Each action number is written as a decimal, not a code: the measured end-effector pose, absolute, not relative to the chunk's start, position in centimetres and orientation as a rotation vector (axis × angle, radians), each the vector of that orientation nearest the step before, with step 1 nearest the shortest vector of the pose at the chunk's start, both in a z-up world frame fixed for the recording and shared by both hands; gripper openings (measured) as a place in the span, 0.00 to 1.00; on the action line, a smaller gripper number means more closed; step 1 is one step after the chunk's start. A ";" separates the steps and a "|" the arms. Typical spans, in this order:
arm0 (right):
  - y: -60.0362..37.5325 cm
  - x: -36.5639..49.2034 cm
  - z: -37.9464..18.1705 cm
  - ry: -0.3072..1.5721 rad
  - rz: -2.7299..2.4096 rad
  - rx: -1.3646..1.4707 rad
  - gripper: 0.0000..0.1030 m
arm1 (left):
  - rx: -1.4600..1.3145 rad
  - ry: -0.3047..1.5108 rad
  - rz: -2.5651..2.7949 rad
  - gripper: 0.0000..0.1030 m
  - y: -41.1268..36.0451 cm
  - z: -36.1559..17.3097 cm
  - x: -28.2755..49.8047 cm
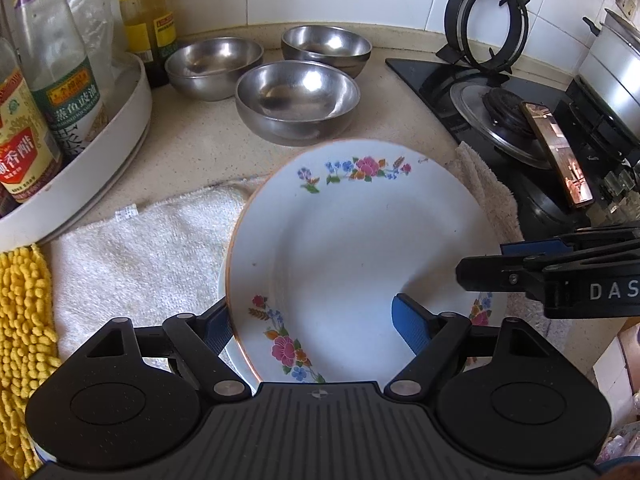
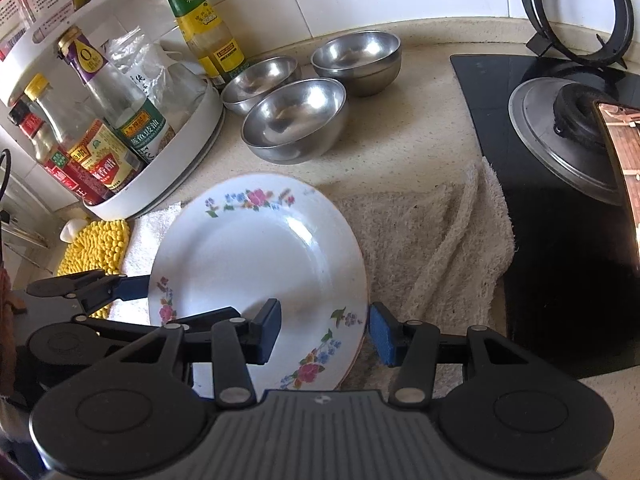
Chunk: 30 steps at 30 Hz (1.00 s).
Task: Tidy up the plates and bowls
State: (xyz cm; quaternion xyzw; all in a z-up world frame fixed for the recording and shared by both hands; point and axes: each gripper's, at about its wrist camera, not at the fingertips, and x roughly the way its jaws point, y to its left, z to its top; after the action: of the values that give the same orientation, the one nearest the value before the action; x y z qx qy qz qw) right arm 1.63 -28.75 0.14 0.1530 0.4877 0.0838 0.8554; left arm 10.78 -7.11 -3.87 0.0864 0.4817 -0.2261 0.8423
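Observation:
A white plate with flower prints is tilted above the towels, with another plate's rim just showing under it in the left wrist view. My left gripper is open, its fingers straddling the plate's near-left rim. My right gripper is open, its fingers straddling the plate's near-right rim; it shows in the left wrist view. Three steel bowls stand on the counter behind the plate.
A white towel and a beige towel lie under the plates. A white turntable rack with sauce bottles stands left. A yellow mat, the black gas stove and a phone lie alongside.

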 end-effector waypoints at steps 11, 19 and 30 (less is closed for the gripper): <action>-30.2 2.5 0.6 0.965 0.173 0.310 0.64 | 0.191 1.006 -0.383 0.77 -6.1 -4.1 12.0; -30.6 4.1 0.8 0.958 0.237 0.300 0.64 | 0.176 0.969 -0.316 0.79 -5.8 -2.5 13.2; -30.8 12.1 1.5 0.948 0.189 0.300 0.65 | 0.130 0.948 -0.323 0.81 -5.6 -0.5 19.8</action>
State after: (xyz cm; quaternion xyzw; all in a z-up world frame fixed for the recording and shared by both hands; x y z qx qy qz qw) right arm 12.12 -30.78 1.47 0.1438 0.4540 0.0903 0.8747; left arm 19.76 -5.60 -0.47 0.0621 0.4543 -0.1549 0.8751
